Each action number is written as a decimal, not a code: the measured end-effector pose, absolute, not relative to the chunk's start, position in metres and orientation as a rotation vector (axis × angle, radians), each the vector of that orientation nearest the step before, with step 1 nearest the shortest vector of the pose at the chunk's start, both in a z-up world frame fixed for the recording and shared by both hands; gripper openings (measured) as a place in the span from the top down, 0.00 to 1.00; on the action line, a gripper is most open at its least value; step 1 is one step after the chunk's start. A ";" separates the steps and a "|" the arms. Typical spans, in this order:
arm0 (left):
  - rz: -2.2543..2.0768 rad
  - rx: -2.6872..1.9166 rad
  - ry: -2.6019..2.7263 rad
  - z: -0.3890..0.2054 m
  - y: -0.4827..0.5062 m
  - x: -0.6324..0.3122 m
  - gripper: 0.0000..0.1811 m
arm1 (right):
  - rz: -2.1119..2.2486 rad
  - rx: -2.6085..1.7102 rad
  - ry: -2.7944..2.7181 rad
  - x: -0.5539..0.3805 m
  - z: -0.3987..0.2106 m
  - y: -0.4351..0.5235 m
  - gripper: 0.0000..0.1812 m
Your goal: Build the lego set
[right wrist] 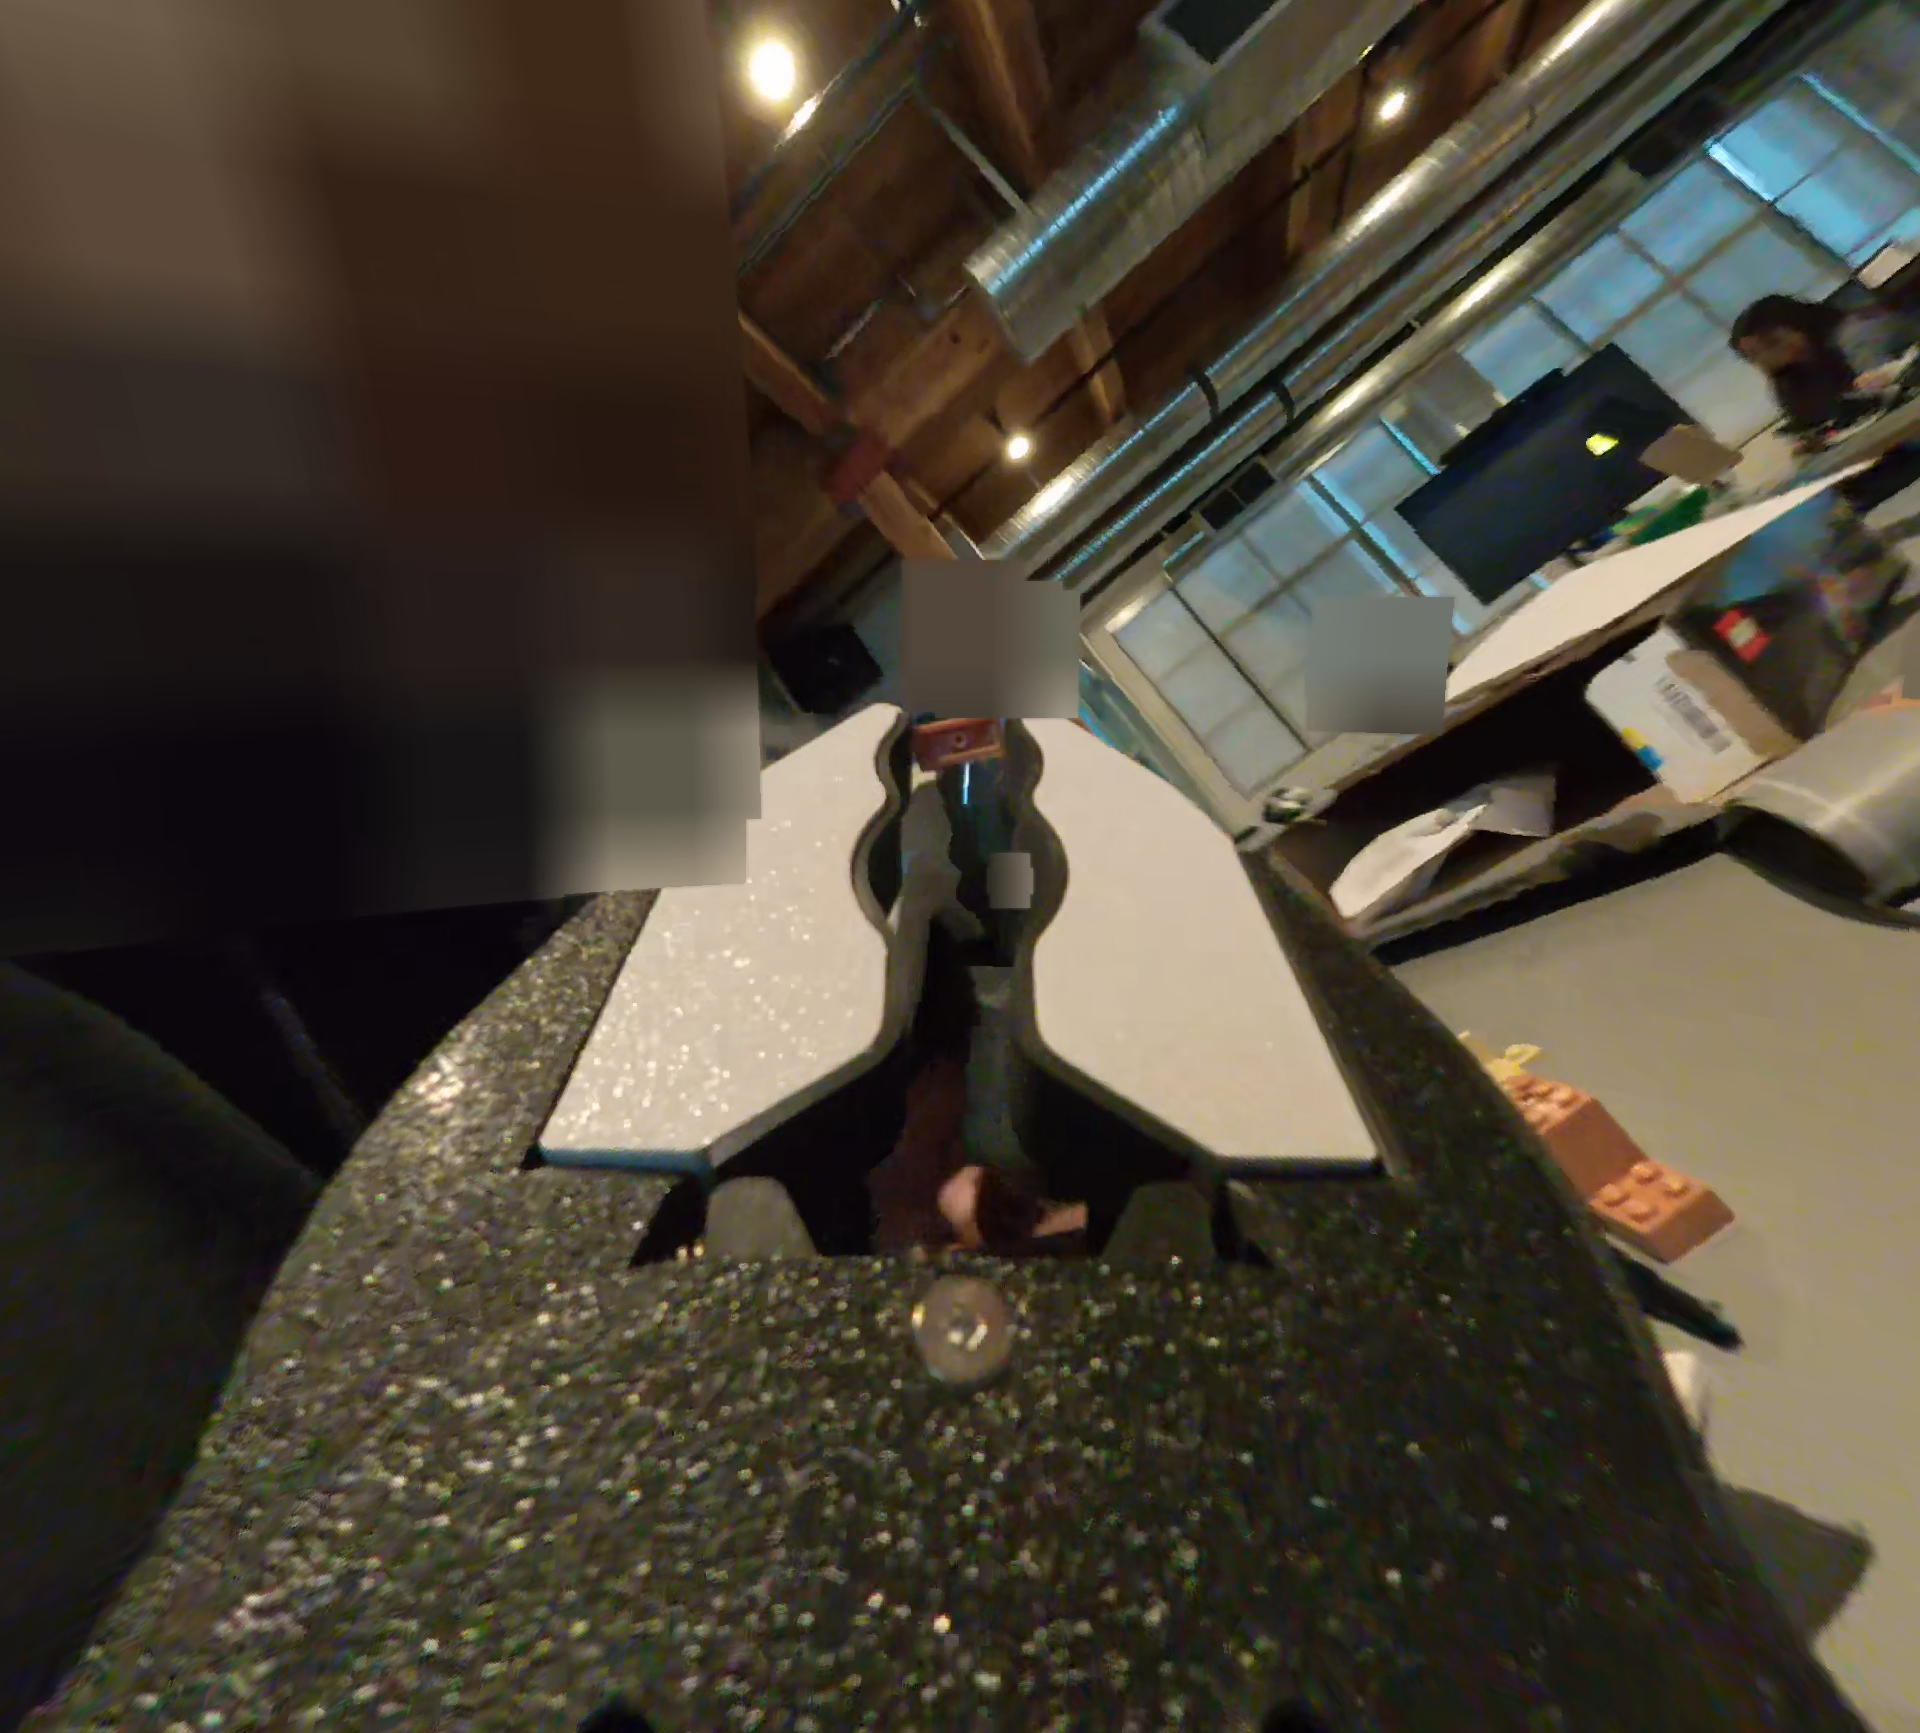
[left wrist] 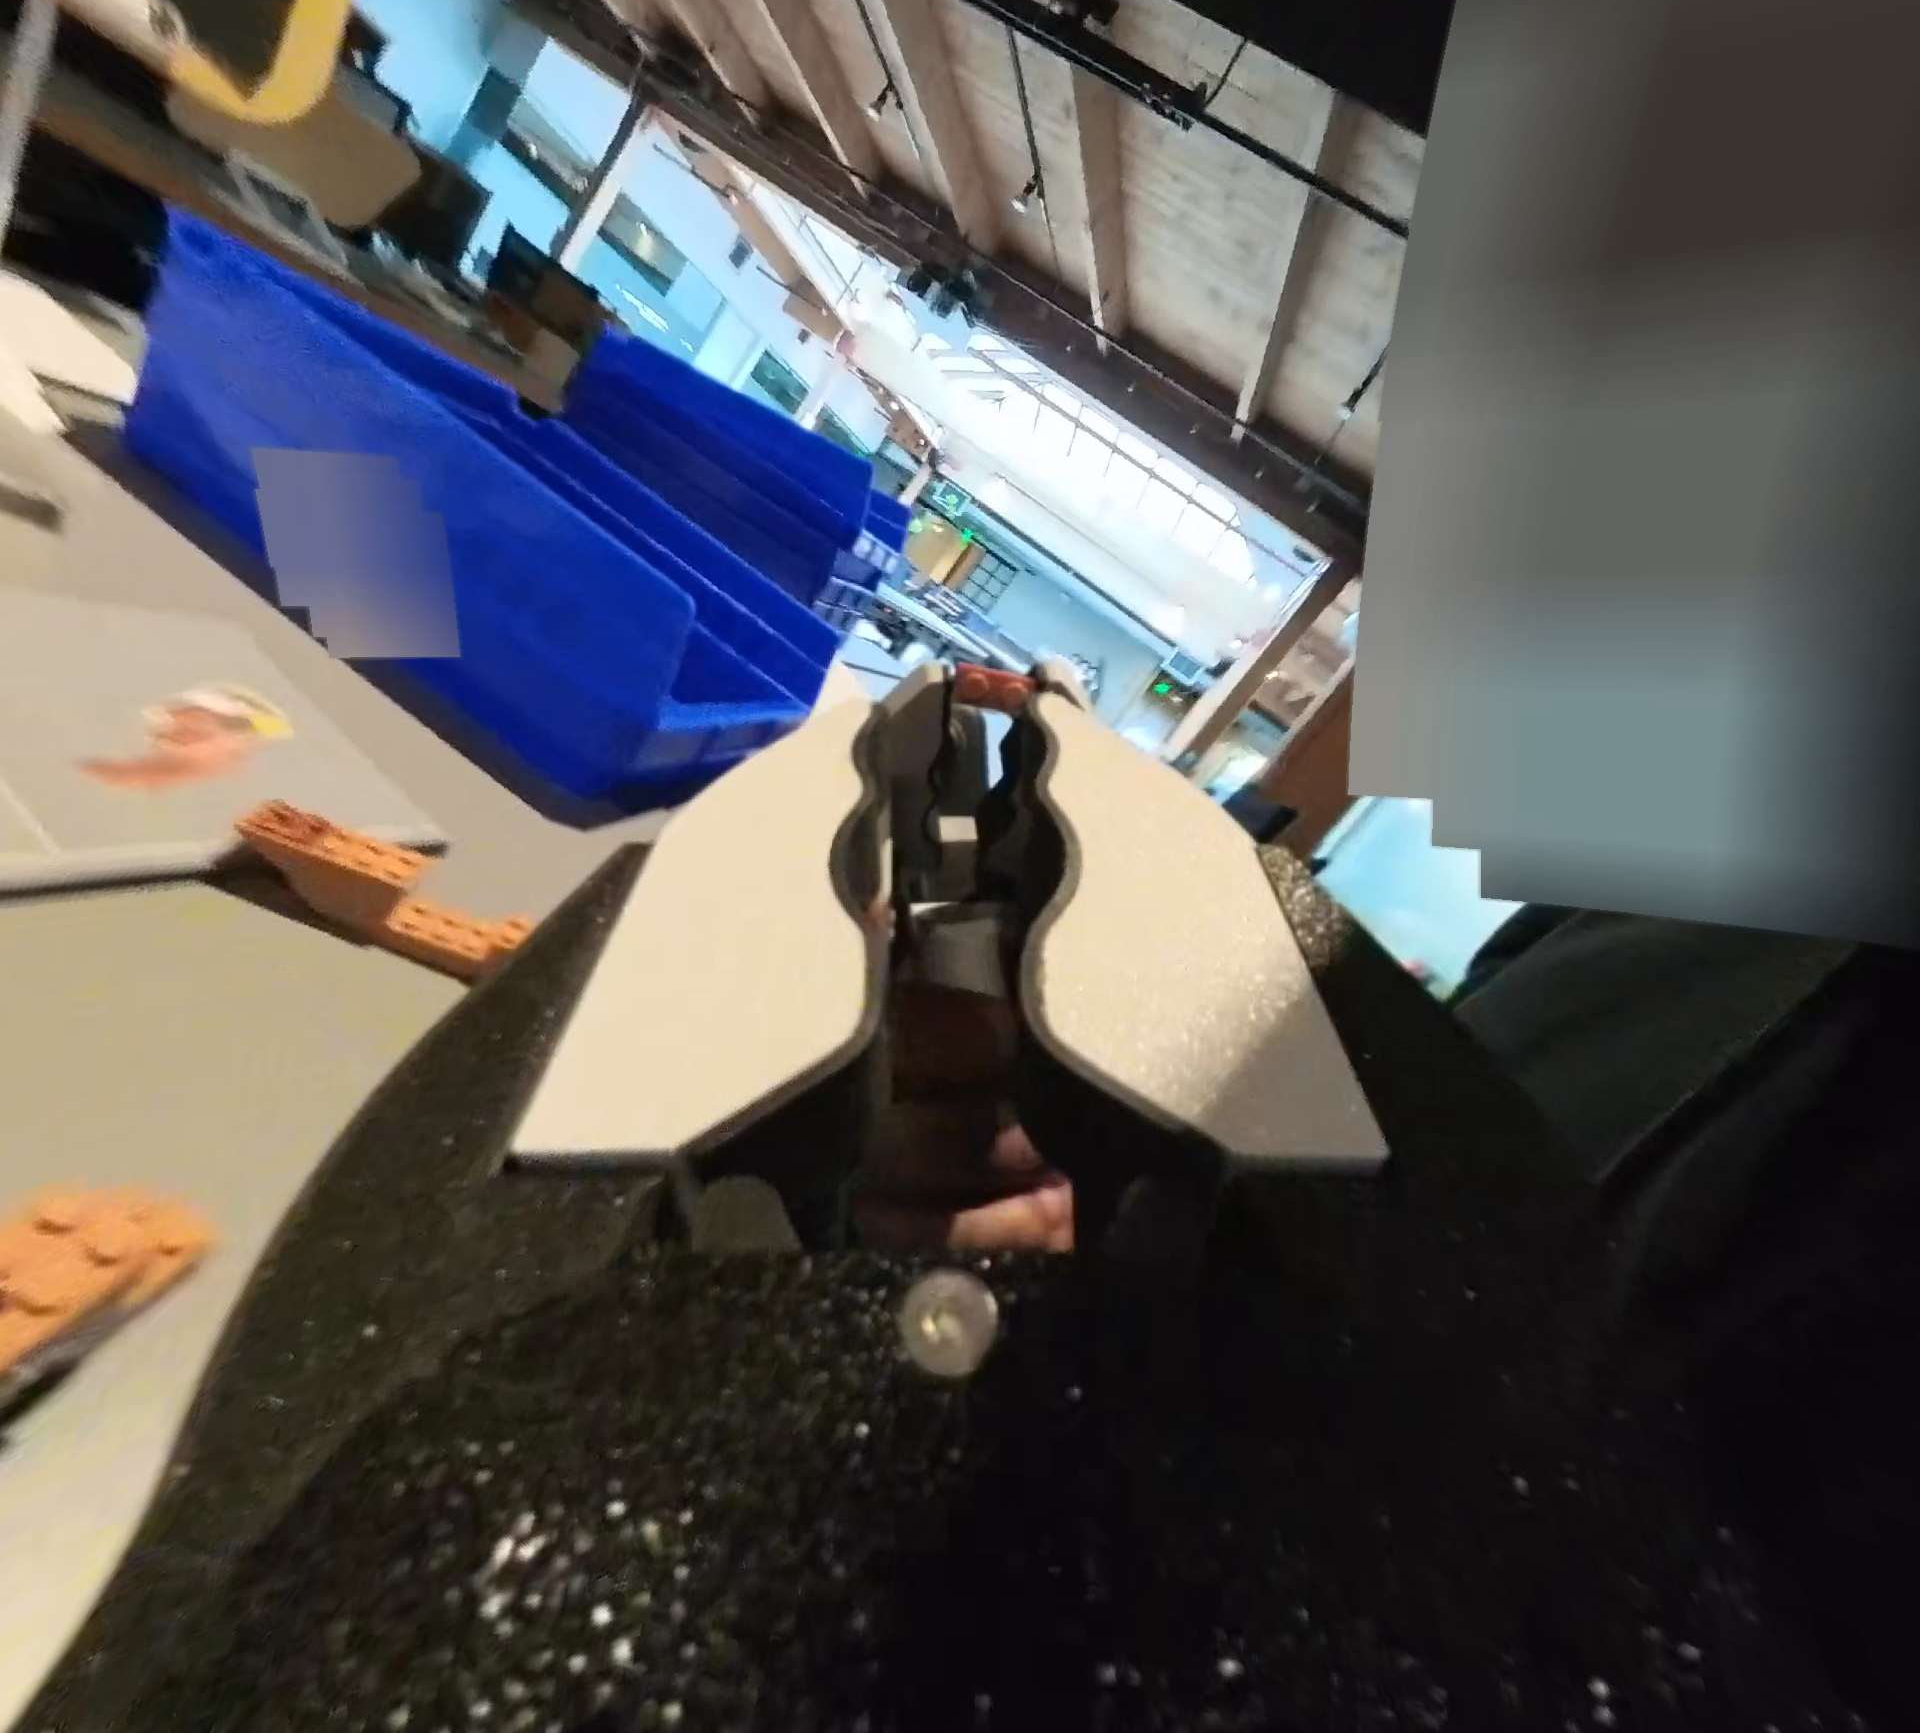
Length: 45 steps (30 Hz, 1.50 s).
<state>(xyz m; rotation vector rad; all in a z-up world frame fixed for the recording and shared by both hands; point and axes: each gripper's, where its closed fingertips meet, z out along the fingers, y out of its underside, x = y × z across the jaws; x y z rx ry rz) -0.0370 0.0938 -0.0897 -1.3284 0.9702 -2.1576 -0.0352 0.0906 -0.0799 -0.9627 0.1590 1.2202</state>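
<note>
Grippers both point upward, off the table. Left gripper (left wrist: 995, 684) pinches a small reddish-brown plate (left wrist: 995, 686) at its tips, frame centre. Right gripper (right wrist: 958, 741) clamps a reddish-brown brick (right wrist: 958, 741) likewise. Orange lego pieces (left wrist: 353, 862) lie left; blue bins (left wrist: 499, 540) stand beyond.

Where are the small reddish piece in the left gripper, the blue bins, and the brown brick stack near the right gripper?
small reddish piece (left wrist: 995, 684), left wrist view, studded top.
blue bins (left wrist: 582, 540), left wrist view, side wall.
brown brick stack (right wrist: 1621, 1164), right wrist view, sloped side.
</note>
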 end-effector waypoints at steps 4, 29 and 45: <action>-2.322 -1.513 0.904 -0.093 0.095 -0.037 0.89 | 0.925 -1.114 -0.017 -0.044 -0.082 0.092 0.91; -2.771 -1.725 0.864 -0.096 0.086 -0.047 0.95 | 0.476 -1.267 -0.295 -0.051 -0.092 0.093 0.91; -2.920 -1.721 0.814 -0.096 0.083 -0.049 0.95 | 0.454 -1.272 -0.336 -0.057 -0.095 0.094 0.91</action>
